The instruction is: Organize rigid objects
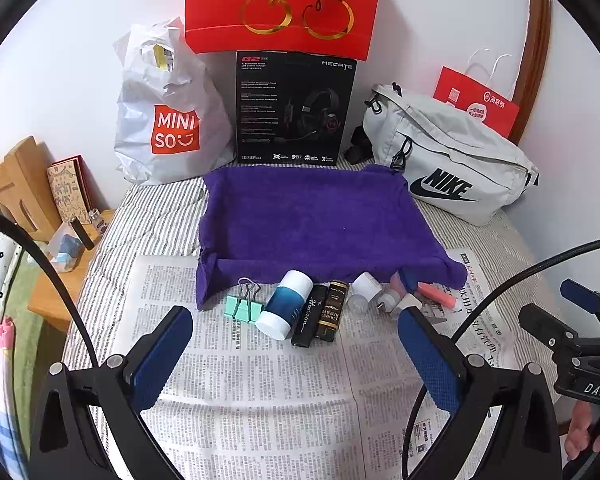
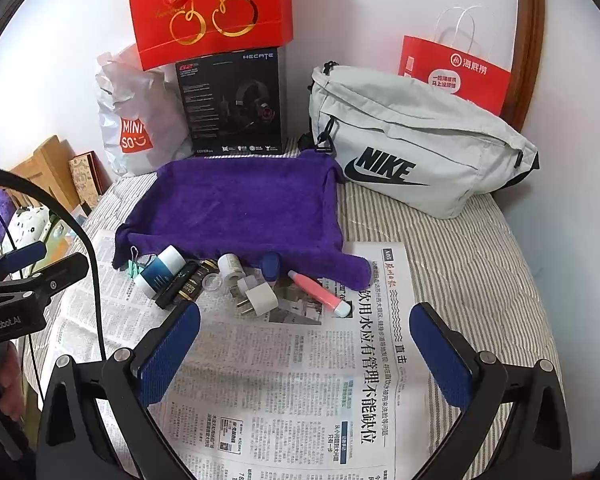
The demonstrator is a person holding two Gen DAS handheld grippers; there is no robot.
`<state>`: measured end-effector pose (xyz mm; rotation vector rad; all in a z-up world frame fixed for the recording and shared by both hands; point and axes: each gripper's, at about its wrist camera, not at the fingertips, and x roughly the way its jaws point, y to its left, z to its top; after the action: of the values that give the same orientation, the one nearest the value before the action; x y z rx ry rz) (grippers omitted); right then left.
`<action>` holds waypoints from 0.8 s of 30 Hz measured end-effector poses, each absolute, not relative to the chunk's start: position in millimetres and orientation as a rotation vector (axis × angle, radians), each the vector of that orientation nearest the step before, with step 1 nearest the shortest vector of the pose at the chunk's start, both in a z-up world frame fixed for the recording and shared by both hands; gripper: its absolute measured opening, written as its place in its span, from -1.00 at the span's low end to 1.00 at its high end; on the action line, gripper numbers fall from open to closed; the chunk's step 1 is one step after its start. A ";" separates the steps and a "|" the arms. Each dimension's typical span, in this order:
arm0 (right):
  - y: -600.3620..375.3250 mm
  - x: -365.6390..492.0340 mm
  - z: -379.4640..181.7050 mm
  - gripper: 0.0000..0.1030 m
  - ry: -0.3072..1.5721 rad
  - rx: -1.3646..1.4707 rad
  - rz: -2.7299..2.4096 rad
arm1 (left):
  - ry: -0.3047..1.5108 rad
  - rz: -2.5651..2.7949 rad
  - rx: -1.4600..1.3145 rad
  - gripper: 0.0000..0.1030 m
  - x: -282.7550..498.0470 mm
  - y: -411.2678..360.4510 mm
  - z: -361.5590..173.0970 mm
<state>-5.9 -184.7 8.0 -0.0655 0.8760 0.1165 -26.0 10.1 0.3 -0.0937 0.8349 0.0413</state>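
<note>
A purple towel-lined tray [image 1: 312, 216] [image 2: 240, 204] lies on the bed with nothing in it. Along its near edge sits a row of small items: a mint binder clip [image 1: 242, 306] [image 2: 134, 266], a blue-and-white bottle [image 1: 286, 304] [image 2: 158, 270], two dark tubes [image 1: 320, 314] [image 2: 182, 284], a white plug adapter [image 2: 258, 298], a small white jar [image 2: 230, 266] and a pink tube [image 2: 320, 294] [image 1: 436, 294]. My left gripper [image 1: 296, 320] stands open just short of the row, with nothing between its fingers. My right gripper [image 2: 306, 320] also stands open, nearer than the plug and the pink tube.
Newspaper [image 1: 260, 380] [image 2: 300, 380] covers the striped bedding. Behind the tray stand a Miniso bag [image 1: 168, 120], a black headset box [image 1: 296, 108], a red gift bag [image 1: 280, 4] and a grey Nike pouch [image 2: 412, 140]. A wooden bedside table [image 1: 60, 292] is at the left.
</note>
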 end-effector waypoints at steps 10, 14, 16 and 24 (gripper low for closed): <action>-186.0 -6.7 8.6 1.00 0.876 -0.064 0.109 | 0.845 0.047 -0.081 1.00 -26.3 10.8 -1.0; -184.9 -7.1 8.8 1.00 0.877 -0.065 0.113 | 0.848 0.051 -0.080 1.00 -25.9 11.0 -1.7; -184.7 -7.5 9.3 1.00 0.874 -0.067 0.112 | 0.848 0.051 -0.080 1.00 -25.8 11.2 -1.7; -183.9 -8.2 9.8 1.00 0.870 -0.063 0.116 | 0.850 0.052 -0.078 1.00 -27.0 10.9 -3.6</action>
<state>-8.2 -183.9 9.8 -0.0632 0.8700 0.1159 -27.0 10.9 -3.6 -0.0780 0.8498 0.0524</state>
